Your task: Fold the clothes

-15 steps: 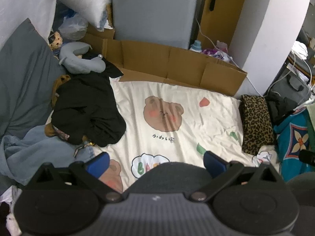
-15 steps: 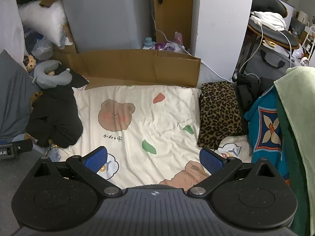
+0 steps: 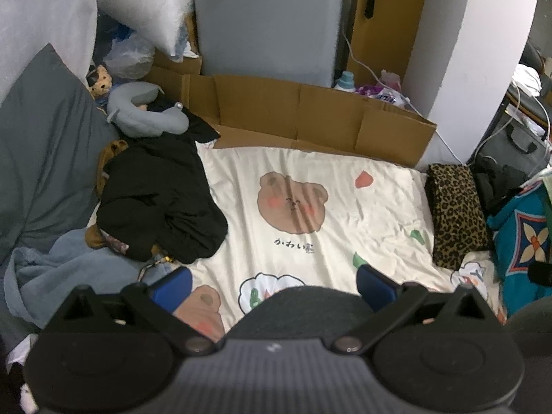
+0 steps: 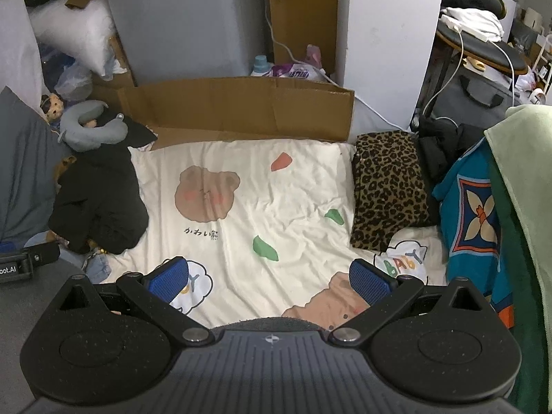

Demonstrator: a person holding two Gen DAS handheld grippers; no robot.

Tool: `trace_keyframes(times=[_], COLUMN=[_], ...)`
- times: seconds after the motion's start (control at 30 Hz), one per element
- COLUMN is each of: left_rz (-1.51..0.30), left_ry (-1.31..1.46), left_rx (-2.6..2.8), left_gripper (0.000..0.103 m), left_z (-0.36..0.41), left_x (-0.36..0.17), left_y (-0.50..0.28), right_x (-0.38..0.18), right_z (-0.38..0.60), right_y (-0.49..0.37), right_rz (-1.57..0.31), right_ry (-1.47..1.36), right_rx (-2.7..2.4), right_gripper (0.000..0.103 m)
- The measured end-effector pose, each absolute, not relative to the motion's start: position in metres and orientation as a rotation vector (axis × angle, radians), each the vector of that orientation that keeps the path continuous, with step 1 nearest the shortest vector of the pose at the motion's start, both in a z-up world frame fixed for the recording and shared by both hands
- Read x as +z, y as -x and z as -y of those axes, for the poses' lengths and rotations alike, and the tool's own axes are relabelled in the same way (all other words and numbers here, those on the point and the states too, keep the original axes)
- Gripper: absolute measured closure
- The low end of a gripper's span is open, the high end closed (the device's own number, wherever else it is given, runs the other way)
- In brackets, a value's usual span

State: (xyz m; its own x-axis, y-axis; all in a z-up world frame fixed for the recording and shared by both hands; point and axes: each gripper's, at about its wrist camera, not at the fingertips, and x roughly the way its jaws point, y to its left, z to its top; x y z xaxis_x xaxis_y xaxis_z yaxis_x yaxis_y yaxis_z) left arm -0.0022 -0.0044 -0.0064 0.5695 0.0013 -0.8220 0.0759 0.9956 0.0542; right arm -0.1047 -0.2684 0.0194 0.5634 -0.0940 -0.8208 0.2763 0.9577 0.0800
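A crumpled black garment (image 3: 155,203) (image 4: 100,200) lies in a heap on the left side of a cream sheet with bear prints (image 3: 310,207) (image 4: 262,200). Pale blue denim (image 3: 65,269) is bunched under and in front of the heap. A folded leopard-print cloth (image 3: 455,214) (image 4: 390,186) rests on the sheet's right side. My left gripper (image 3: 272,286) hovers open above the near edge of the sheet, nothing between its blue pads. My right gripper (image 4: 269,279) is likewise open and empty over the near part of the sheet.
A cardboard sheet (image 3: 310,110) (image 4: 241,110) stands along the far edge, a grey cabinet (image 4: 186,17) behind it. A grey pillow (image 3: 41,158) and a neck pillow (image 3: 145,114) lie left. A teal patterned cloth (image 4: 472,214) and green fabric (image 4: 524,207) hang right.
Both views have shifted only slightly; the left wrist view sits a little closer to the sheet. Both grippers stay open and empty.
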Motion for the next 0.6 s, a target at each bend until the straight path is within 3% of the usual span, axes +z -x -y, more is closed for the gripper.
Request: trace_keyframes(times=[0.6], left_rz=[-0.973], left_ry=[-0.062], left_rx=[-0.054], left_gripper=[0.001], left_z=[-0.0032], left_x=[-0.0067], left_y=[0.0026], right_x=[0.0238], right_z=[0.2664], right_y=[0.1099], right_rz=[-0.901], right_ry=[-0.201], right_rx=[-0.226], right_gripper=[0.001])
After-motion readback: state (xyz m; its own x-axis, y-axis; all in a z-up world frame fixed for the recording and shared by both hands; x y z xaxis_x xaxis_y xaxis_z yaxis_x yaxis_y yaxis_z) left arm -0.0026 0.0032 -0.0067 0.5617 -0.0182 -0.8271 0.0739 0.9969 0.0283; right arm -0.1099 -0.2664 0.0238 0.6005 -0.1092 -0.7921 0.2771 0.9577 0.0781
